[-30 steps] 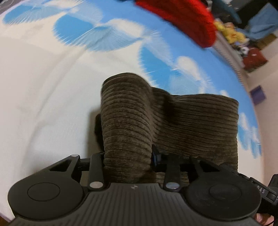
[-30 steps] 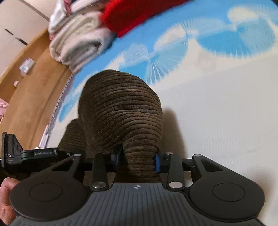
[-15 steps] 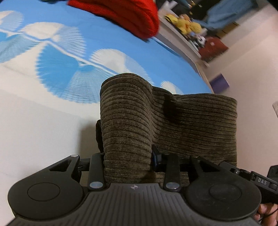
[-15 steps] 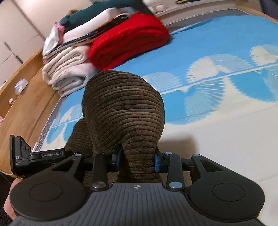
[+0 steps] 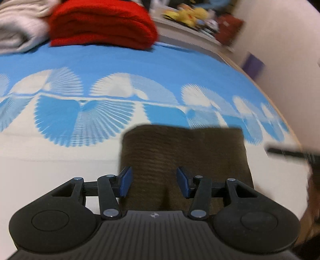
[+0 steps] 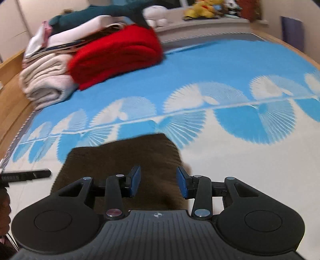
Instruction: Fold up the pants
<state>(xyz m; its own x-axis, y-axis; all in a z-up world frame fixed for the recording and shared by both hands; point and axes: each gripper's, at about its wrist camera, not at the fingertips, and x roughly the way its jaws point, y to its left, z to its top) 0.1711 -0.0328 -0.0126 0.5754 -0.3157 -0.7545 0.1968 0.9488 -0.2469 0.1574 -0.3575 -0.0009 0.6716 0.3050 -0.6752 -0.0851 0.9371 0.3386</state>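
Observation:
The brown corduroy pants (image 5: 184, 152) lie folded into a flat rectangle on the bed sheet, low in both views (image 6: 124, 160). My left gripper (image 5: 154, 184) is open, its blue pads apart over the near left part of the pants and holding nothing. My right gripper (image 6: 158, 185) is open too, over the near right part of the pants. The right gripper's edge shows at the far right of the left wrist view (image 5: 290, 153). The left gripper's edge shows at the far left of the right wrist view (image 6: 26, 175).
The bed sheet (image 5: 100, 66) is blue with white fan patterns. A folded red blanket (image 6: 118, 56) and a pile of cream and white laundry (image 6: 46, 80) lie at the far left. A shelf with soft toys (image 6: 202, 10) runs behind the bed. A wooden bed edge (image 6: 12, 96) is at left.
Both grippers were shut on the raised fold of the pants. They have opened and let go. The pants now lie flat, and both cameras have pulled back and tilted up.

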